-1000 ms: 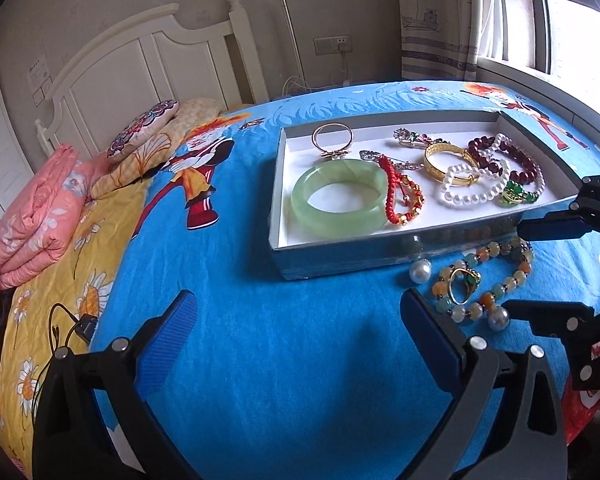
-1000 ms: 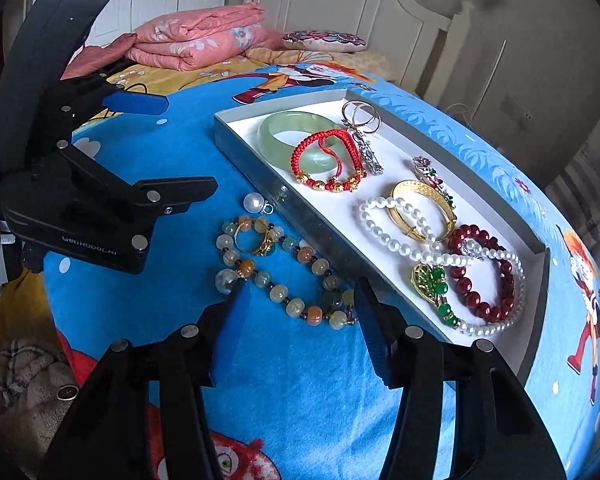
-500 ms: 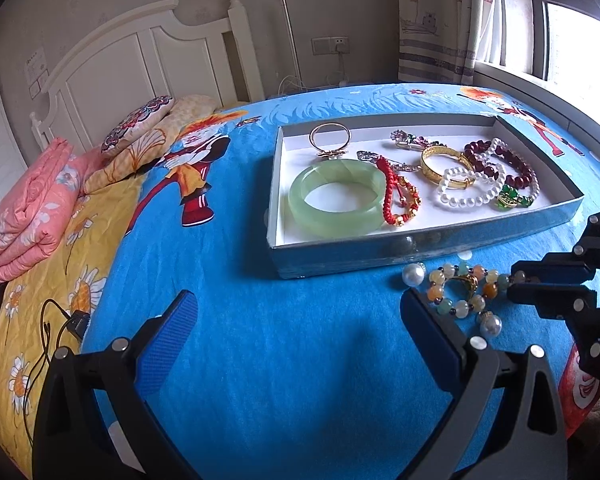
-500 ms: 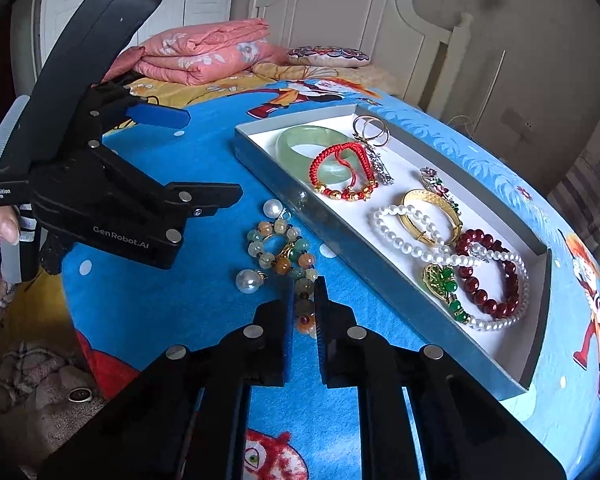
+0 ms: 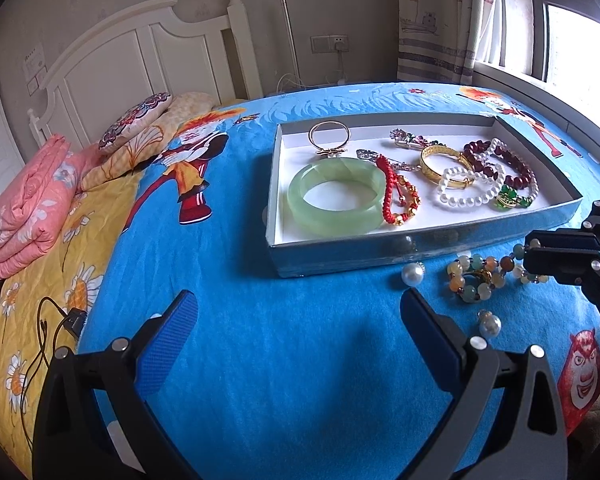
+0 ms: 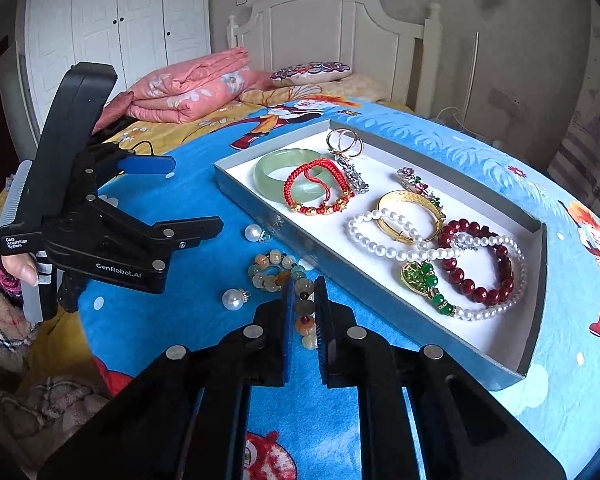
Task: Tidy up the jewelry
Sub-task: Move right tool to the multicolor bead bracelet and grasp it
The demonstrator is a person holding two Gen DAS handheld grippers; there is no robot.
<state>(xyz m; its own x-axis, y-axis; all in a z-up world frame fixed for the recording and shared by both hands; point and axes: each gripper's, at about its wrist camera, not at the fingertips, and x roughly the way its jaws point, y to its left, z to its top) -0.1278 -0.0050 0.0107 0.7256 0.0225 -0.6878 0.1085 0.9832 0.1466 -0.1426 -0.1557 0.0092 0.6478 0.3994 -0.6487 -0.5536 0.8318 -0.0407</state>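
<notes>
A multicolour bead bracelet (image 6: 286,276) lies bunched on the blue bedspread in front of the shallow jewelry tray (image 6: 380,292). My right gripper (image 6: 303,304) is shut on the near end of the bracelet; it also shows in the left wrist view (image 5: 528,258), with the bracelet (image 5: 480,276) at its tip. My left gripper (image 5: 300,312) is open and empty, hovering over bare bedspread left of the bracelet. The tray (image 5: 420,244) holds a green jade bangle (image 5: 336,196), a red cord bracelet (image 5: 396,196), a gold bangle (image 5: 444,164), pearl strands and dark red beads.
Two loose pearl pieces (image 6: 254,233) (image 6: 233,299) lie beside the bracelet. Folded pink quilts (image 6: 188,88) and a pillow (image 6: 312,70) sit by the white headboard. A black cable (image 5: 56,328) lies on the yellow sheet at the left. The bed edge is close on the right gripper's side.
My right gripper closed on the bead bracelet and pulled it, bunching the loop. The left gripper drew back slightly and stayed open.
</notes>
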